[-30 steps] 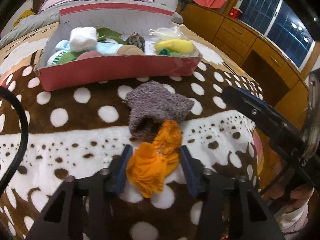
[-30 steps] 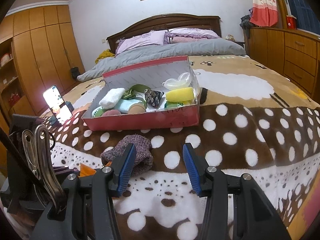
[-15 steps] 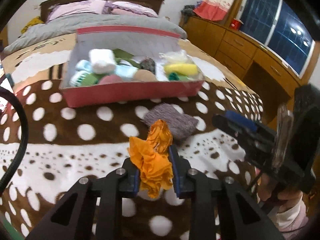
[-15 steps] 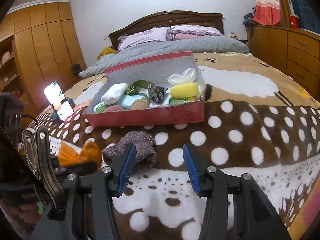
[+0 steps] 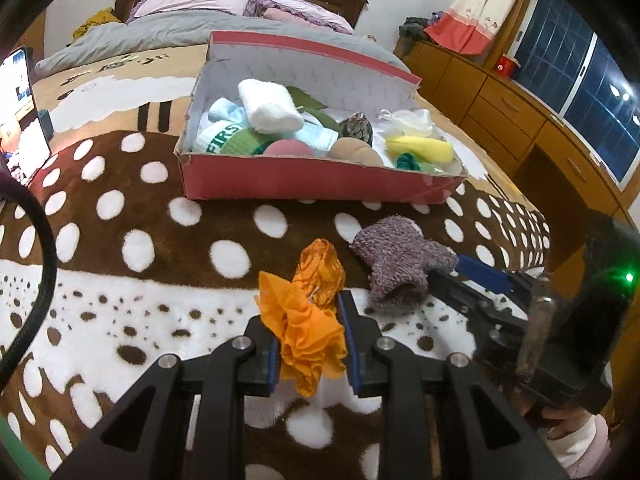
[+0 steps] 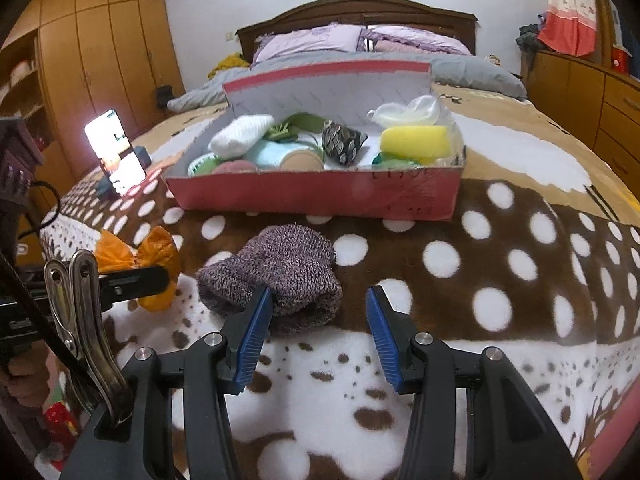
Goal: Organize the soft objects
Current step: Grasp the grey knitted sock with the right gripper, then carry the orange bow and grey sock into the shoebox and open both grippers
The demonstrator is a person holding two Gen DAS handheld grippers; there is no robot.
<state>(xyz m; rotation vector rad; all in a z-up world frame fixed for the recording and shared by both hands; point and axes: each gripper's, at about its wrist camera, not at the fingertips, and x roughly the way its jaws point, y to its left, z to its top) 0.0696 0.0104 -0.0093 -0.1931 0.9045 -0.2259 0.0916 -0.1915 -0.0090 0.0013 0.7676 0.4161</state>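
1. Left gripper [image 5: 308, 340], in my hand, pinches the orange cloth [image 5: 308, 320] between its blue pads, lifted off the spotted blanket [image 5: 100, 320].
2. Right gripper [image 6: 316, 328] hangs with jaws apart and nothing in them, just before the purple knit sock [image 6: 276, 272].
3. Behind the sock, mid-bed, the red box [image 6: 312, 196] holds other soft items.
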